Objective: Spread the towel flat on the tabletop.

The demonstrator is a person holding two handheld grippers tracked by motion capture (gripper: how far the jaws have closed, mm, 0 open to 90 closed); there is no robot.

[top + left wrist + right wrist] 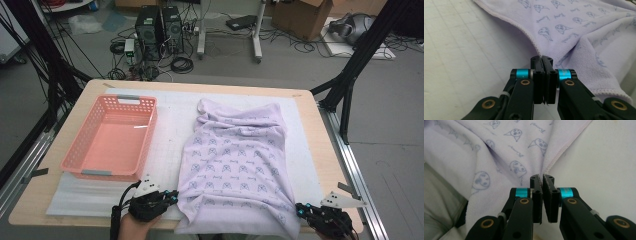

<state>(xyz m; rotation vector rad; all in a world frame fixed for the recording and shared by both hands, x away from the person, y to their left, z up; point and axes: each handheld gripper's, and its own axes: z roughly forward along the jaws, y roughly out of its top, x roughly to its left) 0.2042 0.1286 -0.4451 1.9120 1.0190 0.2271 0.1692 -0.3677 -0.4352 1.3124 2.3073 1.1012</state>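
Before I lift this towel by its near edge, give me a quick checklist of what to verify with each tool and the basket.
1. Left tool shut on the lavender printed towel hem: ok, jaws closed with the hem caught at their tips.
2. Right tool shut on the hem: ok, jaws nearly together with the edge pinched at their tips.
3. Both grips at the near edge: ok, one at each near corner in the high view.
4. Towel lying flat: not ok, its far end is bunched in folds.
5. Pink basket ready to receive: ok, it sits left of the towel, nothing inside.
6. Depth of each bite: cannot tell.
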